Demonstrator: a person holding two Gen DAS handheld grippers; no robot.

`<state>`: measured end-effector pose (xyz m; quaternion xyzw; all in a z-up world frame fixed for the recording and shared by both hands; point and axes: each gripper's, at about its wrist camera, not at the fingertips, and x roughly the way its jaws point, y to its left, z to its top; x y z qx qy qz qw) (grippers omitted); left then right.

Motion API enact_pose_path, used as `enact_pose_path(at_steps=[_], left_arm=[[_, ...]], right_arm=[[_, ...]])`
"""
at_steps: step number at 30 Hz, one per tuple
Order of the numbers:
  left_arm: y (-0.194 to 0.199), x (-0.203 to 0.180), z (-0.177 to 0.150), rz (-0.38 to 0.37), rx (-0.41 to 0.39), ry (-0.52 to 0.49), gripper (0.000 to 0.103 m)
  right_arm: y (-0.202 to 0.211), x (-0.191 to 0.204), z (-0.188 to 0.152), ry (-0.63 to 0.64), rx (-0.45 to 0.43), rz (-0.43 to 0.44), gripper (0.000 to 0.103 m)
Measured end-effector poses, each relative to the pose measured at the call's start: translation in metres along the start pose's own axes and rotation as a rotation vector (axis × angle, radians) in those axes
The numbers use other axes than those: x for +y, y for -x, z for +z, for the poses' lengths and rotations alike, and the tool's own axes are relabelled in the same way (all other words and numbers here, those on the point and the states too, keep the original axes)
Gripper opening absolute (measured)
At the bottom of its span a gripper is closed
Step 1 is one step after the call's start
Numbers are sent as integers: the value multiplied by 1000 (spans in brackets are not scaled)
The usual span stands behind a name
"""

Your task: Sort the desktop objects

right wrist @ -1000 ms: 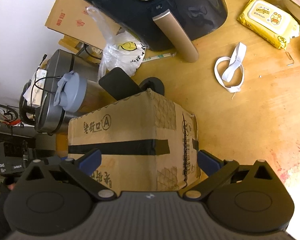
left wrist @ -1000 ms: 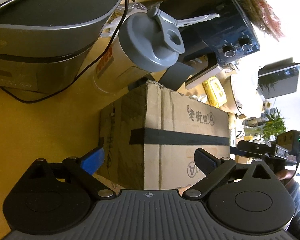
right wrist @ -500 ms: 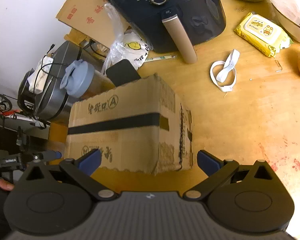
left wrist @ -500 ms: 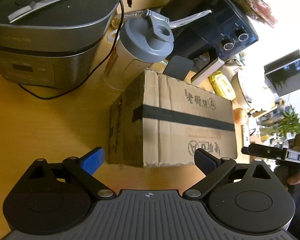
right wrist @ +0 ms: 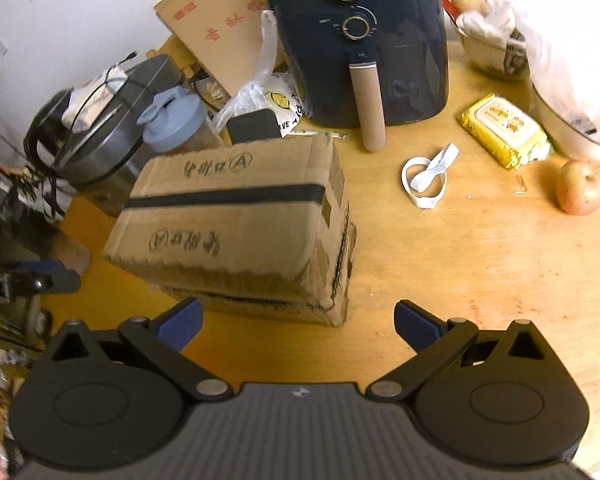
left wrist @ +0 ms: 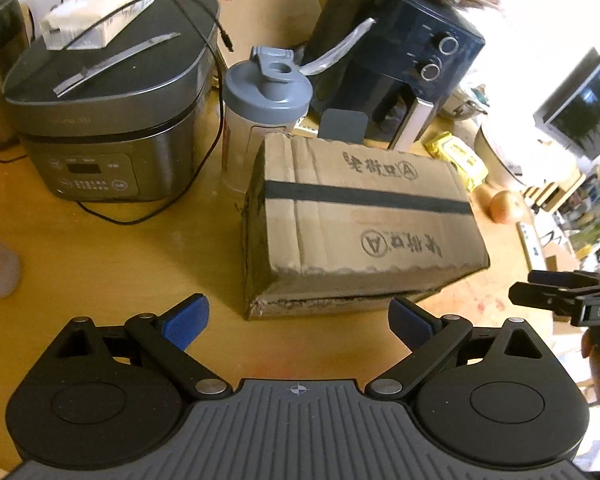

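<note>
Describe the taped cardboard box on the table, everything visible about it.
The brown corrugated cardboard box is closed, sealed by a black tape strip along its top and down both ends. Black printed characters with a circled A appear twice on top, one set inverted. Its edges look worn and frayed, and the bottom seam gapes slightly. It rests flat on the wooden table, in front of a grey-lidded shaker bottle. Neither gripper touches it.

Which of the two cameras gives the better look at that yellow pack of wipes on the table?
The right wrist view. There the yellow wipes pack lies fully in sight on the wooden table, label facing up, beside the air fryer. In the left wrist view the pack is small and partly hidden behind the cardboard box.
</note>
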<state>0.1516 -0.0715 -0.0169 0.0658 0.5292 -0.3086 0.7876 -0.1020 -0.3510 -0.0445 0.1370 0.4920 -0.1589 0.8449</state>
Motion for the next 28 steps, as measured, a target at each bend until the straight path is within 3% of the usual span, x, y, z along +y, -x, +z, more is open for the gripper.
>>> enact_pose_path(at_steps=[11,28], left_arm=[[27,-37,-45,63,-64,-69,99],[43,-69,-98,96,-81,-72,99]], right_arm=[[18,20,-51,128,-20,-46,103],[44,29,-92,200,-29,-88,103]])
